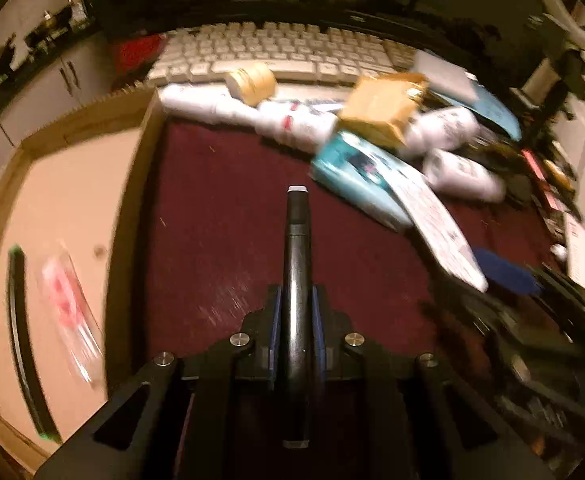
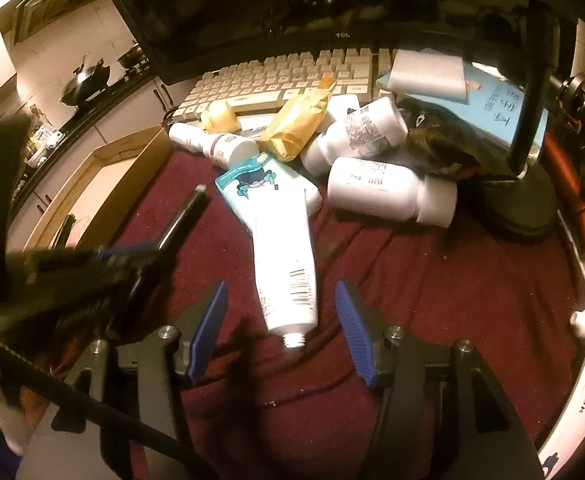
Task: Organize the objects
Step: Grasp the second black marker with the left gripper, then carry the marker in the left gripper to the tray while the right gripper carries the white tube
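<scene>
Holding a black pen (image 1: 297, 280) clamped between my left gripper (image 1: 296, 312) fingers, I carry it above the red cloth (image 1: 220, 208), beside the cardboard box (image 1: 60, 208) on the left. For a clean drop, I judge the pen should be lined up with the box's long side before I let go. My right gripper (image 2: 282, 320) hangs with fingers apart around the capless white tube (image 2: 284, 248), touching nothing.
</scene>
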### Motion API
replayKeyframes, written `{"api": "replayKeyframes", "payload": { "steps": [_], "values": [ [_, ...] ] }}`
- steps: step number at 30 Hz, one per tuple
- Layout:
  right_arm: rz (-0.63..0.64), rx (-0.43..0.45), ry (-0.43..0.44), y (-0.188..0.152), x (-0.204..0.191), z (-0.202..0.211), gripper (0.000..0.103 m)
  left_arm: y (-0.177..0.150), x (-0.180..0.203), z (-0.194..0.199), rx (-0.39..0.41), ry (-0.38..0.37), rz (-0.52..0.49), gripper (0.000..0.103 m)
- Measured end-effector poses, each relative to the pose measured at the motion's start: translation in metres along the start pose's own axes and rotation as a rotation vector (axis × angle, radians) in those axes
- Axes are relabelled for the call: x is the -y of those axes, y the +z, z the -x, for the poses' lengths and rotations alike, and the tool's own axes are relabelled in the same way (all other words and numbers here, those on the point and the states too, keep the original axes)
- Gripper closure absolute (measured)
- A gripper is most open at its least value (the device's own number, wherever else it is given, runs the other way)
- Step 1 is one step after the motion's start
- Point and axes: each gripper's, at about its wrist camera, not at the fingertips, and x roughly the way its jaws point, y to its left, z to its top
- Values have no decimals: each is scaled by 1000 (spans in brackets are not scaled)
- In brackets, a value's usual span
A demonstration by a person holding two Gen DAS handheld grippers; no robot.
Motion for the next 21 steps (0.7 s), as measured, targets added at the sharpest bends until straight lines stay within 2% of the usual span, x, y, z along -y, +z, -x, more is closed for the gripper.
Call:
{"api": "replayKeyframes", "payload": {
  "steps": [5,7,9,18,21],
  "values": [
    [25,-11,-39,7,-5,-8,50,-12,5,5,25,20,-29,91],
    [36,-29,-65,7,-8,-12,66,-16,6,10,26,19,-34,91],
    [69,-29,-111,4,-14,-11,74,-15,5,9,31,8,-30,91],
    [53,-28,-71,-10,-20,-1,74,-18,2,10,38,-1,-45,91],
    [50,-22,-66,-11,-23,2,74,-21,-3,13,43,-36,-15,91]
  ]
}}
